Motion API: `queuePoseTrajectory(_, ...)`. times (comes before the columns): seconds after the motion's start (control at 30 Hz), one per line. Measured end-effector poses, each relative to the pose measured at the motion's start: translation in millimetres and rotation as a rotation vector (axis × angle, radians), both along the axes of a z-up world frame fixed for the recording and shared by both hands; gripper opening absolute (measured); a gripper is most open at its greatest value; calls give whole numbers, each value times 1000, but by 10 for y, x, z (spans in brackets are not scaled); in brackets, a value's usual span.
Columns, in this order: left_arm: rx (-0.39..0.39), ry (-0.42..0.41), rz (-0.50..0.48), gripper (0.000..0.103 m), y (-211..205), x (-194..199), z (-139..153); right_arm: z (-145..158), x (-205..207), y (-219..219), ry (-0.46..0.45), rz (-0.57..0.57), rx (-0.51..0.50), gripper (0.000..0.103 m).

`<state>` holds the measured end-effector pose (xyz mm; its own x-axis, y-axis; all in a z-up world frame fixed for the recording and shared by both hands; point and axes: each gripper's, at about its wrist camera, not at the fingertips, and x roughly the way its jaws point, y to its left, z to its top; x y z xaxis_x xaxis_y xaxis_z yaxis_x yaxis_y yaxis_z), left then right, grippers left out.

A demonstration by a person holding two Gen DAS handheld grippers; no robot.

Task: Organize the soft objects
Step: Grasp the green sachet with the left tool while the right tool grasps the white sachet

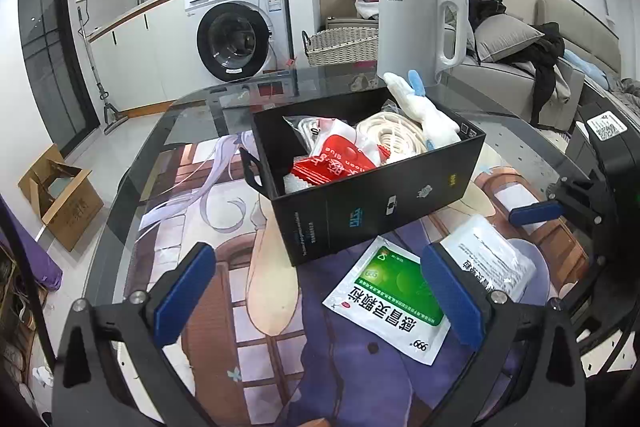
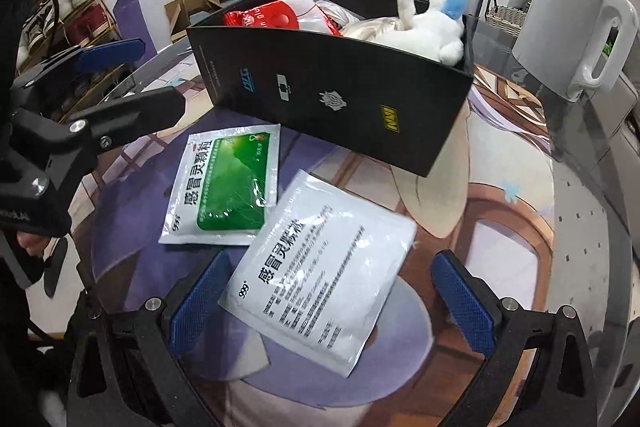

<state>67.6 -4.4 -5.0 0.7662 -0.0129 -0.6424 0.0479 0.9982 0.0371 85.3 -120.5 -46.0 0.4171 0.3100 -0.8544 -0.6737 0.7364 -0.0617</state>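
Glass is covering the round worktop (image 1: 132, 187), with a printed illustrated mat lying under it, and a washing machine (image 1: 240, 27) is standing against the far wall beside a white kettle (image 1: 420, 27) at the worktop's back edge. Near the middle, a black box (image 1: 380, 195) is sitting open at the top; a white plush toy (image 1: 424, 115) with a blue ear is leaning in its far corner, next to a coil of pale cord (image 1: 394, 137) and red-and-white packets (image 1: 336, 163).

Two flat sachets are lying on the worktop in front of the box. A green-and-white sachet (image 2: 226, 183) is resting face up just beside the box's front wall, and a white sachet (image 2: 320, 279) covered in grey print is lying next to it, their edges seeming to overlap slightly.

Left tongs (image 1: 316, 295) are hovering spread wide with nothing between the blue pads, the green sachet lying below and ahead of them. Right tongs (image 2: 330, 307) are also standing wide apart and empty, with the white sachet lying between their blue pads on the worktop.
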Motion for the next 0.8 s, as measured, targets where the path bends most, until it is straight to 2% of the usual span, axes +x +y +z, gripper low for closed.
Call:
queuePoseTrajectory(0.1, -15, 19, -17, 103, -17, 11, -22, 22, 7, -109, 7, 19, -5, 102)
queuePoseTrajectory(0.23, -11, 50, -45, 103, -85, 22, -69, 13, 92, -245, -1, -11, 6, 102)
queuePoseTrajectory(0.43, -2, 119, -119, 103, -245, 38, -197, 7, 129, -232, -28, -28, 21, 102)
queuePoseTrajectory(0.6, 54, 176, -178, 103, -406, 29, -321, 13, 146, -233, -26, -29, 21, 102)
queuePoseTrajectory(0.7, 94, 204, -186, 103, -449, 27, -358, 13, 140, -244, -26, -26, 23, 102)
queuePoseTrajectory(0.8, 99, 224, -186, 103, -402, 15, -343, 12, 143, -255, -25, -25, 22, 102)
